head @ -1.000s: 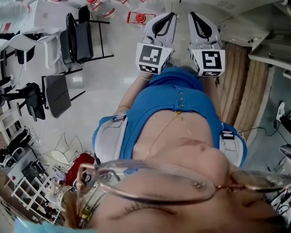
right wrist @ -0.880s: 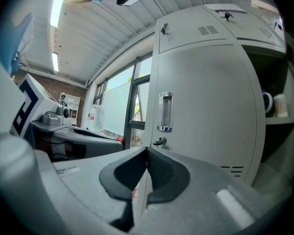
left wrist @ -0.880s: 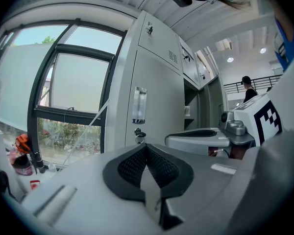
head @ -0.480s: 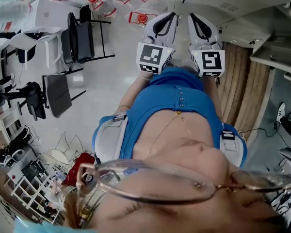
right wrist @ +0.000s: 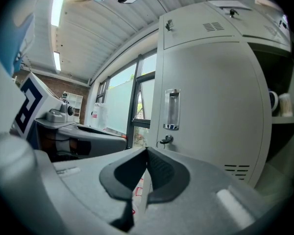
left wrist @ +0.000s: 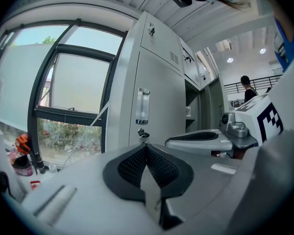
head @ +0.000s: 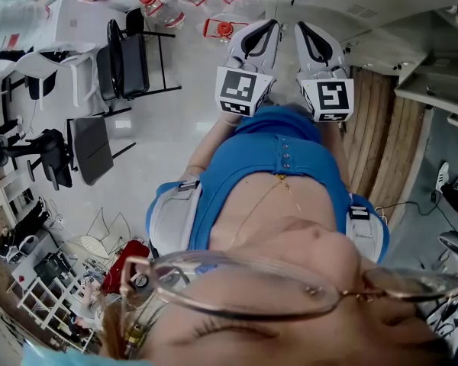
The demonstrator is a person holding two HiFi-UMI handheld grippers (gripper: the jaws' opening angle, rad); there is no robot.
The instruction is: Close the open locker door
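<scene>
**Grippers.** Left gripper (left wrist: 146, 148): ribbed black pads pressed together, nothing between them. Right gripper (right wrist: 147, 151): jaws likewise together and empty. Both are held about level, side by side, well apart from the lockers.

**Task state.** Nothing of the closing appears done. Neither gripper touches any panel, and one locker compartment (right wrist: 280, 112) stands open. Left to do, as a judgement: reach the door leaf, push it round and seat it shut.

**Right gripper view.** At 12 o'clock above the jaws is a shut grey locker door (right wrist: 210, 106) with a recessed handle (right wrist: 171, 109) and a key (right wrist: 165, 140) in its lock. At 3 o'clock lies the open compartment, with a mug (right wrist: 273, 101) on its shelf.

**Left gripper view.** The same bank of lockers is seen from further left. The open compartment falls at 2 to 3 o'clock, dark inside. A grey panel (left wrist: 209, 106) just beyond it may be the open locker door, though this cannot be told for certain. A window (left wrist: 68, 97) fills 9 o'clock.

**Head view.** This alone shows both marker cubes abreast at 12 o'clock, and black chairs (head: 126, 59) at 10 o'clock. It gives no look into the compartment.
</scene>
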